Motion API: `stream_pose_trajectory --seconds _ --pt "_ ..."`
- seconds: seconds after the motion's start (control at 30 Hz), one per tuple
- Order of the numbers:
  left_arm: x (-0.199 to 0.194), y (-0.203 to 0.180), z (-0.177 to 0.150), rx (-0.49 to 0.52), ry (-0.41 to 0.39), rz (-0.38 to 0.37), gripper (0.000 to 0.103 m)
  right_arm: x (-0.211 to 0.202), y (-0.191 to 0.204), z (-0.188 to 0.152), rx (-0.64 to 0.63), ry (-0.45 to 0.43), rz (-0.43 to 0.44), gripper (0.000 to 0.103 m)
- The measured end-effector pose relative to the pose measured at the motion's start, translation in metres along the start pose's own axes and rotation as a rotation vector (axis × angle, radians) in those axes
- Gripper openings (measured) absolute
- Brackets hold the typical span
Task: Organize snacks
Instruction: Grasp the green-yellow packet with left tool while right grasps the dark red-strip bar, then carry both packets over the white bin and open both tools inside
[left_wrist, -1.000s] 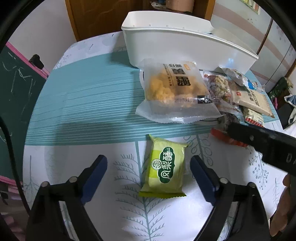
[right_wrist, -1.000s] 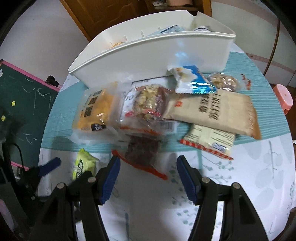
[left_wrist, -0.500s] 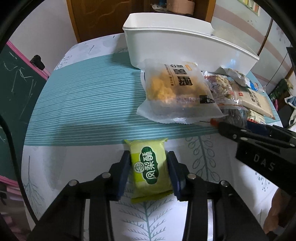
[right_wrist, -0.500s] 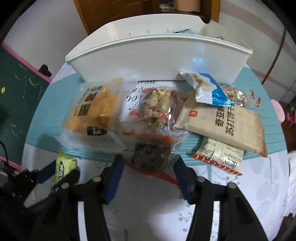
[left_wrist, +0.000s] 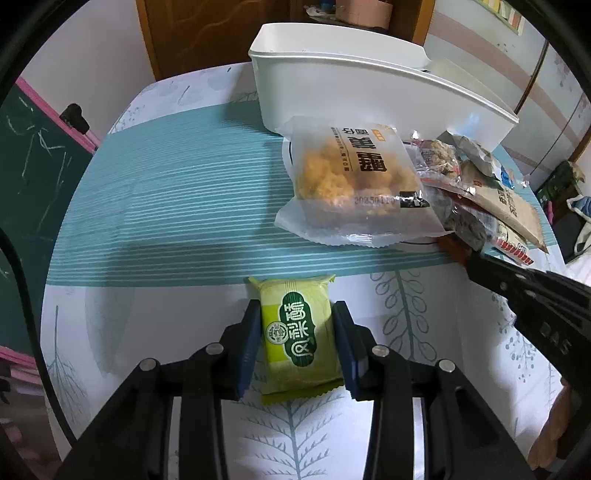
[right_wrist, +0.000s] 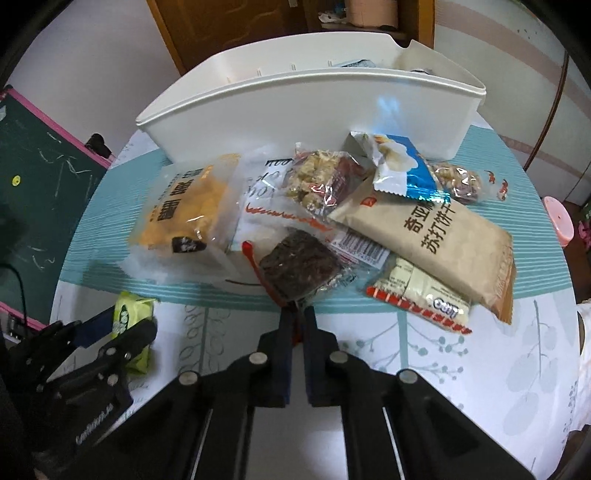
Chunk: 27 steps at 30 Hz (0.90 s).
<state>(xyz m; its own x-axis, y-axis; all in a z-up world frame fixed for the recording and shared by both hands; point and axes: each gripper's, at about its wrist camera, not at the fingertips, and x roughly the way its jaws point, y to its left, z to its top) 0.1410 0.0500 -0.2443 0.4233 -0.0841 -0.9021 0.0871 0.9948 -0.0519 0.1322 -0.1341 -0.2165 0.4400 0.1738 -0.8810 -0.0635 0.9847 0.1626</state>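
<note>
My left gripper (left_wrist: 297, 325) is shut on a green snack packet (left_wrist: 297, 334) that lies on the table near its front; the packet also shows in the right wrist view (right_wrist: 129, 317). My right gripper (right_wrist: 297, 308) is shut on the red-edged wrapper of a dark brown snack bar (right_wrist: 299, 264) at the front of the snack pile. A long white bin (right_wrist: 295, 107) stands behind the pile and holds a few packets. It shows in the left wrist view (left_wrist: 351, 85) too.
The pile holds an orange snack bag (right_wrist: 184, 206), a nut-cluster bag (right_wrist: 321, 177), a blue-white packet (right_wrist: 399, 166), a tan cracker pack (right_wrist: 436, 232) and a white-red packet (right_wrist: 421, 299). A green chalkboard (right_wrist: 33, 199) stands at the left. A pink stool (right_wrist: 561, 221) is on the right.
My left gripper closed on the green packet. My right gripper moved forward and closed on the dark bar's wrapper edge.
</note>
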Motion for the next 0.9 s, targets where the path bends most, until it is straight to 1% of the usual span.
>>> stream_pose_trajectory --seconds 0.17,0.33,0.47,0.67,0.73,0.9 --pt "-0.006 0.002 0.001 -0.017 -0.002 -0.005 0.036 -0.03 -0.011 -0.011 -0.002 -0.06 0.064 0.004" --pt "-0.03 -0.003 0.008 -0.004 -0.061 -0.009 0.036 -0.058 -0.024 -0.017 0.026 -0.13 0.121 0.003" --pt "-0.05 -0.007 0.015 0.001 -0.113 -0.029 0.036 -0.075 -0.03 -0.014 0.044 -0.171 0.145 0.003" --pt "-0.081 -0.013 0.032 0.015 -0.175 -0.061 0.036 -0.098 -0.027 0.0 0.033 -0.234 0.163 0.003" --pt "-0.091 -0.014 0.046 0.023 -0.19 -0.073 0.036 -0.105 -0.023 0.007 0.017 -0.245 0.164 0.003" --pt "-0.117 -0.019 0.084 0.048 -0.236 -0.091 0.036 -0.126 -0.012 0.041 -0.031 -0.28 0.17 0.003"
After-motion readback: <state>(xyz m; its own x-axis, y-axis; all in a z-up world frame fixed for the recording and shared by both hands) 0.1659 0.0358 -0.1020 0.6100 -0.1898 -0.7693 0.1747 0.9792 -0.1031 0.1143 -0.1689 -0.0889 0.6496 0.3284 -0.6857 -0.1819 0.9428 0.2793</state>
